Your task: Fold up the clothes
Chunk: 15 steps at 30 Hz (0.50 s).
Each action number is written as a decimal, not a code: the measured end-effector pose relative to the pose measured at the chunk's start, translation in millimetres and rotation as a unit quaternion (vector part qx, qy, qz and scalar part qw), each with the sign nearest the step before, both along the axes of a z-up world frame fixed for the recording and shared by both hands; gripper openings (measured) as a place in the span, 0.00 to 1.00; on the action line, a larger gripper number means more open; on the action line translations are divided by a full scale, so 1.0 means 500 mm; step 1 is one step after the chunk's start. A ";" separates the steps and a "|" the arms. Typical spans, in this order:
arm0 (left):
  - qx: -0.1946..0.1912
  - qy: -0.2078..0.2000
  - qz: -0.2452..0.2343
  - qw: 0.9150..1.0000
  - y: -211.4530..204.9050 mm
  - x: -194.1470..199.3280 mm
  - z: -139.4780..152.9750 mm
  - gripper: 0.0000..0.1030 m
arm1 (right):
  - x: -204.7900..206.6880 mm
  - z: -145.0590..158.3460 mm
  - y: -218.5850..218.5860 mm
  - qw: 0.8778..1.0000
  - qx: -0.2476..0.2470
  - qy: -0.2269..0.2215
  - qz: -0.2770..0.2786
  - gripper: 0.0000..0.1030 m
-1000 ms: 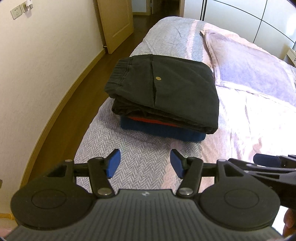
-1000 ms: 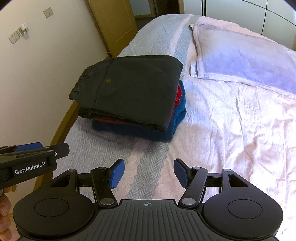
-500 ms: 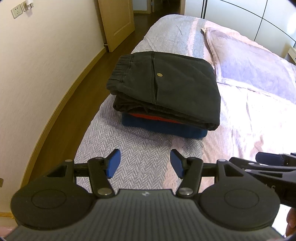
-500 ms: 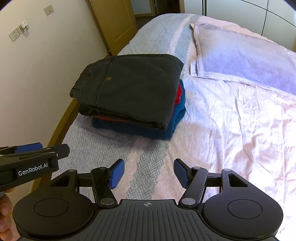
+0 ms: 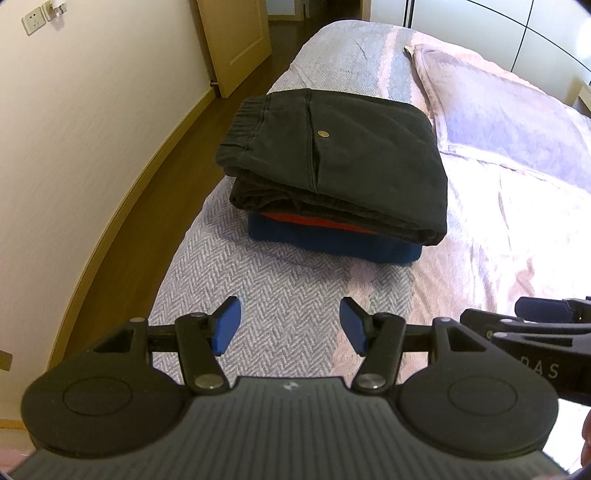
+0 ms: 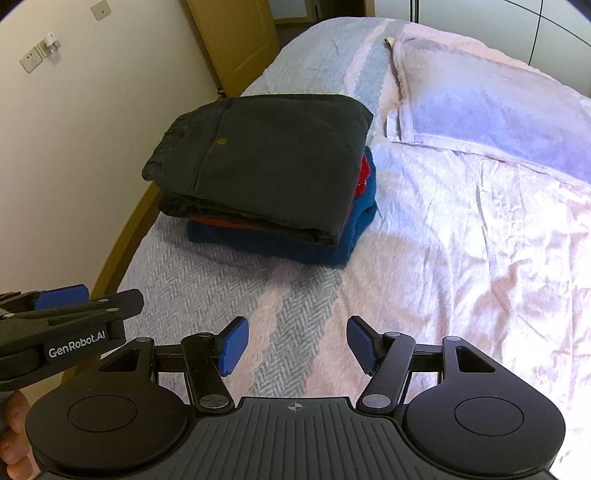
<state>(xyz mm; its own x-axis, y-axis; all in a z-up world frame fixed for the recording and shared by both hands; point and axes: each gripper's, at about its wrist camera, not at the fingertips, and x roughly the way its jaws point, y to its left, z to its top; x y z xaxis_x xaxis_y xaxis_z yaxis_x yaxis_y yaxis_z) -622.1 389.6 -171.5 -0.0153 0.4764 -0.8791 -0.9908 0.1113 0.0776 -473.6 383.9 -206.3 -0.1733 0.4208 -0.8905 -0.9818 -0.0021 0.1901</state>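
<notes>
I am standing over a bed (image 5: pixel 295 295) whose cover is a grey herringbone weave with pale pink bands, rumpled on the right side, and a pillow (image 6: pixel 498 122) in the same pale cloth lies at the far right. To the left runs a cream wall (image 5: pixel 92 129) with a wooden skirting board, a strip of dark wood floor (image 5: pixel 155 206) between it and the bed, and a tan door (image 5: pixel 236 40) at the far end; white panelled wardrobe fronts (image 5: pixel 480 33) close off the far right. A wall socket (image 6: pixel 31 61) sits high on the wall. The folded clothes sit in one stack near the left edge of the bed: dark trousers (image 5: pixel 351 162) with a small brass button on top, a red garment (image 6: pixel 364 177) under them, and a blue garment (image 5: pixel 332 243) at the bottom on the cover. Nothing lies between my tools and the stack, only bare cover. My left gripper (image 5: pixel 290 328) hangs above the bed with its blue pads apart and nothing between them; my right gripper (image 6: pixel 297 347) is likewise spread and empty. The left view shows the elastic waistband of the trousers; the right view shows the red cloth bulging from the stack's right side, and my fingers (image 6: pixel 14 435) at the lower left corner.
</notes>
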 end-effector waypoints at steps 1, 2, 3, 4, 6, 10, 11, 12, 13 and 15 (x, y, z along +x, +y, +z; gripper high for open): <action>0.000 0.000 -0.001 1.000 0.002 0.000 0.000 0.54 | 0.000 0.000 0.000 1.000 0.000 0.000 0.001 0.61; 0.000 0.000 0.000 1.000 0.002 0.000 -0.001 0.54 | 0.000 0.001 0.001 1.000 -0.001 0.000 0.002 0.61; 0.000 0.000 0.000 1.000 0.003 -0.001 -0.002 0.54 | 0.000 0.001 0.002 1.000 -0.002 0.000 0.003 0.61; 0.000 0.000 0.001 1.000 0.003 -0.001 -0.003 0.54 | 0.000 0.000 0.002 1.000 -0.002 -0.001 0.003 0.61; -0.001 0.000 0.002 1.000 0.006 -0.001 -0.006 0.54 | 0.000 0.000 0.004 1.000 -0.004 -0.001 0.004 0.61; -0.004 0.001 0.002 1.000 0.010 -0.001 -0.015 0.54 | 0.000 -0.004 0.007 1.000 -0.007 0.000 0.006 0.61; -0.005 0.002 0.002 1.000 0.011 -0.002 -0.017 0.54 | -0.001 -0.005 0.008 1.000 -0.009 0.000 0.006 0.61; -0.006 0.002 0.002 1.000 0.012 -0.002 -0.019 0.54 | -0.001 -0.006 0.009 1.000 -0.010 0.000 0.006 0.61; -0.007 0.003 0.001 1.000 0.013 -0.002 -0.022 0.54 | -0.001 -0.007 0.010 1.000 -0.011 0.000 0.007 0.61; -0.010 0.003 0.002 1.000 0.015 -0.001 -0.028 0.54 | -0.001 -0.010 0.011 1.000 -0.013 -0.001 0.008 0.61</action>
